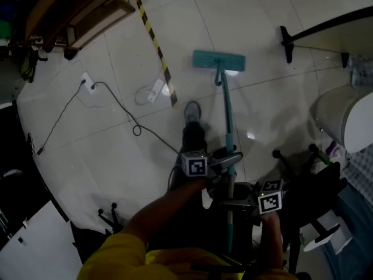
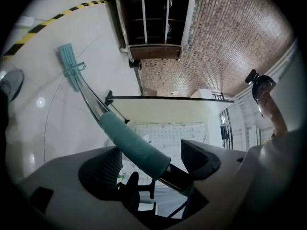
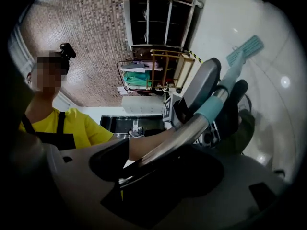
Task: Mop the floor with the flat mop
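Dim light over glossy white floor tiles (image 1: 105, 150), and there's the flat mop (image 1: 226, 107), running up the middle of the frame. Its mop head (image 1: 219, 60), a flat teal rectangle, lies flush on the tiles at upper centre, a bright glare spot at its near edge. The pole (image 1: 228, 118) reads as a slim teal tube here. In the left gripper view it wears a matte teal sleeve over shiny metal.

Left gripper (image 2: 152, 158): ribbed black fingers (image 2: 106, 169) closed on the pole where the sleeve ends, though the far pad's contact is lost in shadow. Right gripper (image 3: 160, 163): dark fingers (image 3: 109, 161) clamped on bare chrome, the tube crossing them on a slant.

In the head view both grippers sit at lower centre, and the pole's bottom end disappears behind them and a yellow sleeve (image 1: 116, 255). A shoe (image 1: 192, 111) stands just left of the pole.

Upper left: striped yellow-and-black tape (image 1: 152, 37), a thin black cable (image 1: 136, 130) looping across the tiles, and wooden furniture (image 1: 87, 10) cut off by the frame edge. A white rounded object (image 1: 344, 115) at right is cut off too, and I can't tell what it is.
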{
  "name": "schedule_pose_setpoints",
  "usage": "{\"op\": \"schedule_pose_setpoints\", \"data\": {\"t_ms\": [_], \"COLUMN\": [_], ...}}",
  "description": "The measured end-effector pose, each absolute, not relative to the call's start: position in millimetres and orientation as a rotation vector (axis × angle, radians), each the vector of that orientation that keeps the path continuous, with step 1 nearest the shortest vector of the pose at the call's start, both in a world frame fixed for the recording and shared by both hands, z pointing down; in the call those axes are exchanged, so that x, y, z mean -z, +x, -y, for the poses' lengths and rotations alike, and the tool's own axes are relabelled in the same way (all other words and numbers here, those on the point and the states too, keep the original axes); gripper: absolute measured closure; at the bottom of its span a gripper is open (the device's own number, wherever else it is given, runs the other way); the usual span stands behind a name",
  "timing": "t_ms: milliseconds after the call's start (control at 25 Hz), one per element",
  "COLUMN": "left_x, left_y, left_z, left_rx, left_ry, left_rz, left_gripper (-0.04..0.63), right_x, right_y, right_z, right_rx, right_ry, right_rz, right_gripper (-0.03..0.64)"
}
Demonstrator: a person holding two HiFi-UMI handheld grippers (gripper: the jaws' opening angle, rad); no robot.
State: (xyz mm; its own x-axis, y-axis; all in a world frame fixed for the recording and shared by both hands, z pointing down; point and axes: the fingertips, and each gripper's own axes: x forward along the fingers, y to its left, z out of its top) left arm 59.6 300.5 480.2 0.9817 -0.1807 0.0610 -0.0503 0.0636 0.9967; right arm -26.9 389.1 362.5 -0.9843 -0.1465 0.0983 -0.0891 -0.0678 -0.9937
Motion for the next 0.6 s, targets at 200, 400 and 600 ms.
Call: {"op": "schedule_pose_setpoints", "data": {"t_ms": [200, 400, 600], "left_x": [-504.5, -521.3, -539.8], "left_y": [80.6, 110.1, 137.7], "left_z": [-333.2, -275.3, -157.3], "left_rx": [0.053, -0.012, 0.018], "left_ry": [1.518, 1.575, 1.643], "left_rz": [0.164, 0.129, 0.114], "left_gripper": [0.218, 0.216, 0.218], "right_x": [-387.1, -405.2, -432.4], "right_y": [-9.1, 21.2, 42.7], "right_z": [-416.6, -354.1, -237.5], "right_rx": [2.27, 2.188, 2.092], "right_ry": [-0.307, -0.417, -0.516], "right_rz": [-2.049, -2.029, -2.066], "right_gripper": [0.27, 0.279, 0.287]}}
